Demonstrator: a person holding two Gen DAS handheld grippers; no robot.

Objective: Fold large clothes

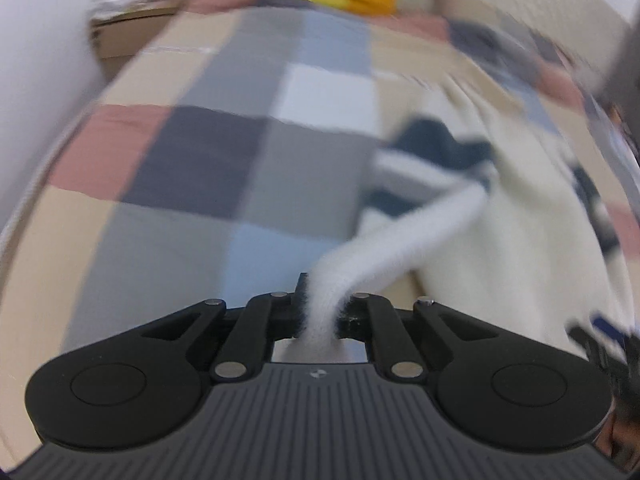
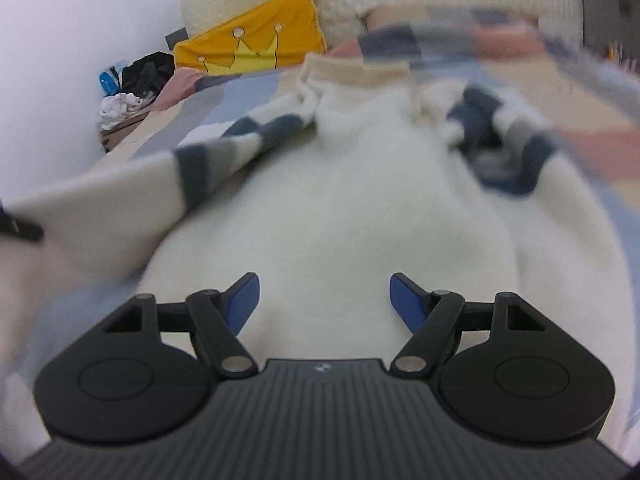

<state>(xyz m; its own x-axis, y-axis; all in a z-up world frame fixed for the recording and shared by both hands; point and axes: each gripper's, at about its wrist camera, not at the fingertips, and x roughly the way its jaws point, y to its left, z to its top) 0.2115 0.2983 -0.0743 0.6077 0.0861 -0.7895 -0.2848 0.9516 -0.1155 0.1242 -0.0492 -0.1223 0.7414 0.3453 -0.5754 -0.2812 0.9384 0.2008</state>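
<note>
Sleeve cuff (image 1: 320, 312) pinched fast in the left tool (image 1: 322, 312), jaws closed on the white knit. From there, sleeve (image 1: 400, 240) running up and to the right as a taut band, joining the cream sweater (image 1: 500, 220) spread on the checked bed cover (image 1: 200, 140). Long axis of that sleeve: diagonal, from the cuff at the tool toward the striped shoulder (image 1: 432, 148).

Further right, seen from the right wrist: sweater body (image 2: 340, 208) lying flat straight ahead, collar (image 2: 352, 70) at the far end, yellow cushion (image 2: 248, 46) beyond. Same striped sleeve (image 2: 208, 160) stretched off toward the left edge. Right tool (image 2: 324, 300) hanging wide open just above the lower body of the sweater, holding nothing.

Likely next: carrying the held sleeve rightward across the body, with the left tool the only one engaged.
</note>
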